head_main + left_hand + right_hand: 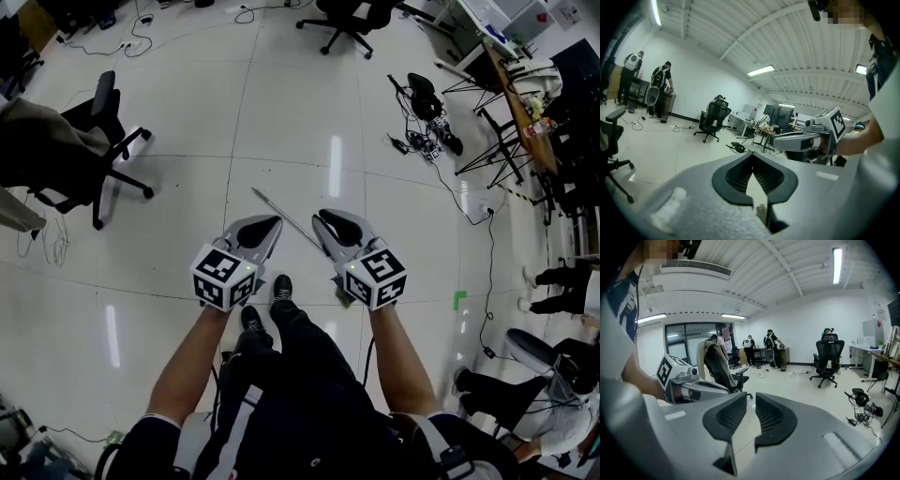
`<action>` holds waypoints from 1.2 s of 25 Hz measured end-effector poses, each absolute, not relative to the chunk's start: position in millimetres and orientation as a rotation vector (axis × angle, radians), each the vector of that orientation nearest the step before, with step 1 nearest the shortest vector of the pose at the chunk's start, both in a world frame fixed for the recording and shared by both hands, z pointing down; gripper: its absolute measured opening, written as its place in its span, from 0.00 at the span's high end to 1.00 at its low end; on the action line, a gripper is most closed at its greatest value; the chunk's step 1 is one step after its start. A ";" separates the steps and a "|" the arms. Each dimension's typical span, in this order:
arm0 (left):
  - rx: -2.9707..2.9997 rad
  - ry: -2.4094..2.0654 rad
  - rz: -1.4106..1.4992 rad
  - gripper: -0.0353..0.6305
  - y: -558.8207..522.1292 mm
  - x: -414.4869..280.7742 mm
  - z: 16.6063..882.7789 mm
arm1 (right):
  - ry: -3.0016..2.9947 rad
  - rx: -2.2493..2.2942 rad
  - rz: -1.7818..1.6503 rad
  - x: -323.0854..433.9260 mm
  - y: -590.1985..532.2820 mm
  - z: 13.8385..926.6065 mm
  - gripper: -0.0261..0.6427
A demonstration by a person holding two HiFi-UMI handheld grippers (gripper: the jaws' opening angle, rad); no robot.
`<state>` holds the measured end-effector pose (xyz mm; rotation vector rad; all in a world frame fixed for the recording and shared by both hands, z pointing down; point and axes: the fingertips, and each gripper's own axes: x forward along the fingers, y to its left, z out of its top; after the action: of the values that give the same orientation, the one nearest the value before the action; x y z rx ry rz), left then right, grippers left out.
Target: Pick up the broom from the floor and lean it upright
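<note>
The broom shows only as a thin metal handle [286, 221] lying slantwise on the white tiled floor, running from upper left to lower right between my two grippers. Its head is hidden beneath the right gripper. In the head view both grippers hang above the floor, one on each side of the handle and apart from it. The left gripper [272, 222] [751, 154] has its pads meeting at the tips, with nothing held. The right gripper [323, 217] [751, 397] stands open by a narrow gap, and nothing is between its pads.
A black office chair [103, 141] stands at the left. Cables and a black device [427, 103] lie on the floor at the upper right, near tables [516, 94]. A power strip [483, 211] and its cord run down the right side. A seated person [553, 394] is at the lower right. My shoes [267, 305] are just below the grippers.
</note>
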<state>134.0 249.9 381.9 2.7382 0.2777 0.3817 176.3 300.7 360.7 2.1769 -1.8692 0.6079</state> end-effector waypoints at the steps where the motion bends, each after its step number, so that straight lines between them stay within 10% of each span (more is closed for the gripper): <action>1: 2.740 0.269 0.398 0.95 245.3 143.2 391.1 | -1.875 2.162 0.627 186.1 296.2 371.3 0.87; 30: 2.596 0.210 0.903 0.95 63.8 241.8 868.9 | -1.687 1.652 1.158 298.7 163.7 956.8 0.87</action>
<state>241.8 63.8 868.9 2.5958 0.2096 0.9032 298.7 163.7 956.8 1.6516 -1.6874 1.1583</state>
